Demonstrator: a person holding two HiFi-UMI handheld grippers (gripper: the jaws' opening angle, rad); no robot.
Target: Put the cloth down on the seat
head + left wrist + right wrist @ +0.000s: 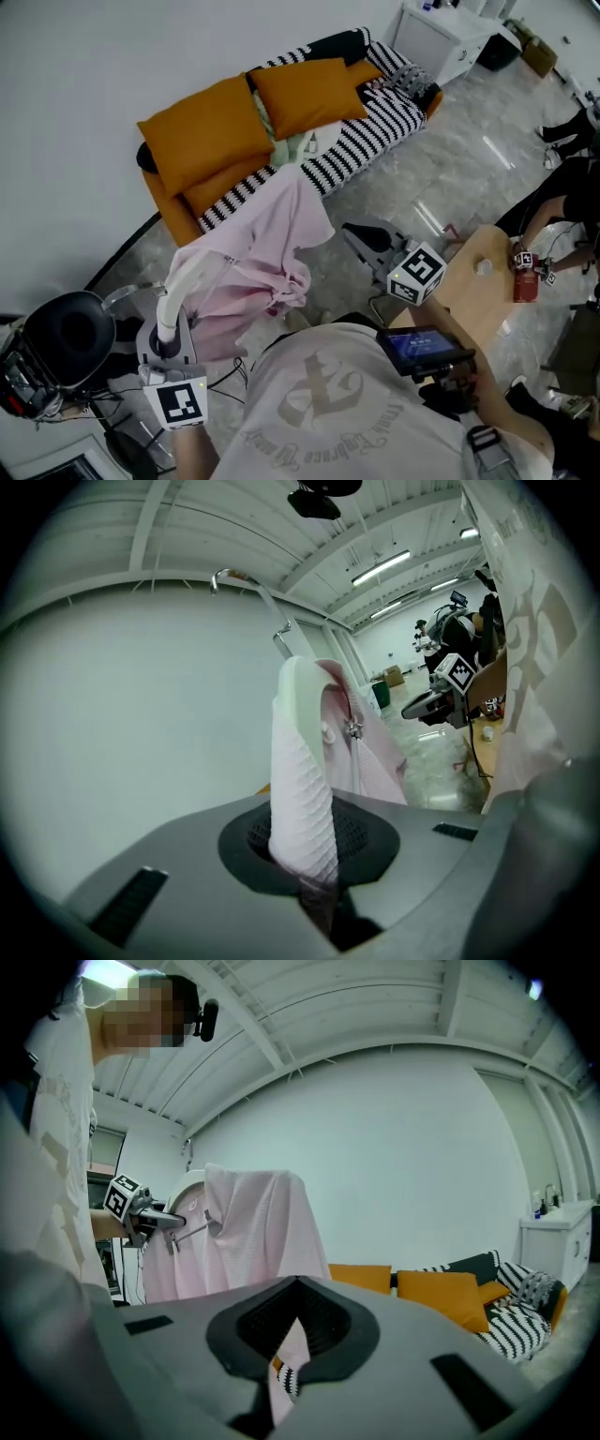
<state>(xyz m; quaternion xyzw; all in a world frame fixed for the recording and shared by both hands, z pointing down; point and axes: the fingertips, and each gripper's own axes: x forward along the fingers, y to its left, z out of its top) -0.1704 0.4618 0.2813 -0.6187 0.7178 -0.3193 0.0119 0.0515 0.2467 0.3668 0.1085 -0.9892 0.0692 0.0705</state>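
A pink cloth (272, 234) hangs on a white hanger (178, 286) in front of me, between me and the sofa. My left gripper (167, 328) is shut on it low at the left, with the fabric-covered hanger end pinched between the jaws (314, 874). The metal hook (248, 588) sticks up above. The seat is a black-and-white striped sofa (370, 141) with two orange cushions (211, 127) at the back. My right gripper (361, 242) hovers to the right of the cloth, shut and holding nothing; its own view looks past its jaws (281, 1372) at the hanging cloth (244, 1232).
A wooden table (478, 281) with a red can (525, 283) stands at the right, with a person's hands by it. A white cabinet (436, 37) stands past the sofa's far end. A black round object (66, 328) and cables lie at the lower left.
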